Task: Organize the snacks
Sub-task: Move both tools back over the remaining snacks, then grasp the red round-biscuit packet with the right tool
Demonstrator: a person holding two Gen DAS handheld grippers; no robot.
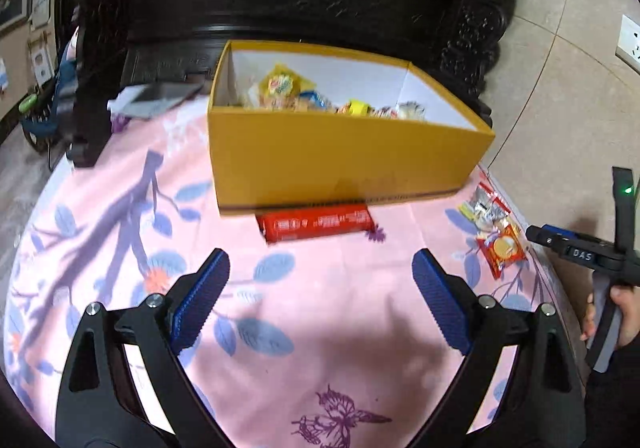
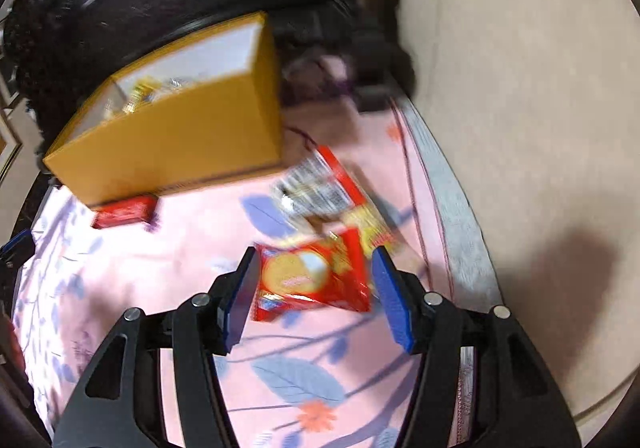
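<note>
Pink cloth with blue leaves and purple branches [image 1: 320, 288] covers the table, and your yellow cardboard box [image 1: 344, 155] stands at its far edge, open at the top, already with many wrapped snacks inside. I think it is there as the collecting place, so each packet still on the cloth should go into it.

Your right gripper [image 2: 314, 280] is open wide, its blue pads on both sides of the red biscuit packet with a round cracker picture [image 2: 312, 276]. The packet lies flat near the right edge of the table, and the pads seem not to touch it yet; the picture is blurred, so contact I cannot tell for sure. Just behind it lies a small heap of other packets [image 2: 320, 187], red and silver.

Your left gripper [image 1: 320, 296] is also wide open and holds nothing. It hovers over bare cloth, pointing at the long red snack bar wrapper [image 1: 316, 224], which lies just beside the near wall of the box.

Probably you should close on the biscuit packet first.
</note>
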